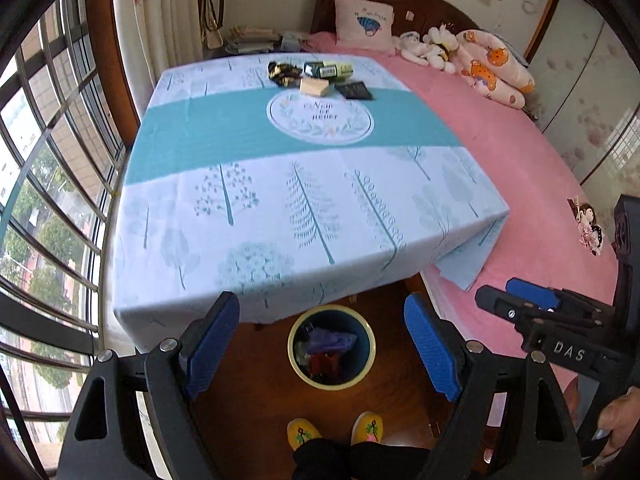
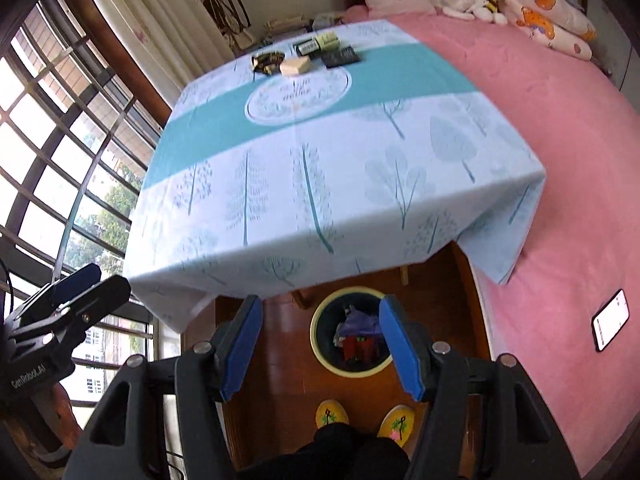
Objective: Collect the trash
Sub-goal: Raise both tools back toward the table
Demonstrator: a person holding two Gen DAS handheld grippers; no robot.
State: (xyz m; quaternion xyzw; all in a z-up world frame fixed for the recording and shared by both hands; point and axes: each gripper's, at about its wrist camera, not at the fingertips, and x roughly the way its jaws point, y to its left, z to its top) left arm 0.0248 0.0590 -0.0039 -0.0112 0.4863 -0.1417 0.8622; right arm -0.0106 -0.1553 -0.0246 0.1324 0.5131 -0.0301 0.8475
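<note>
Bedroom, table (image 1: pixel 280 200) in tree-print cloth beside pink bed (image 1: pixel 500 168) | trash pile (image 1: pixel 320 76) at far table edge, boxes lying flat, long axes crosswise | bin (image 1: pixel 331 354) on floor below, upright, part filled | left gripper (image 1: pixel 322 344) spread, empty | right gripper (image 2: pixel 320 344) spread, empty, "DAS" readable on it | phone (image 2: pixel 610 325) only in right view

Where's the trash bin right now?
The bin stands on the wood floor just past the table's near edge, in front of the person's yellow slippers; both wrist views show it low and central, with the bed to its right.
</note>
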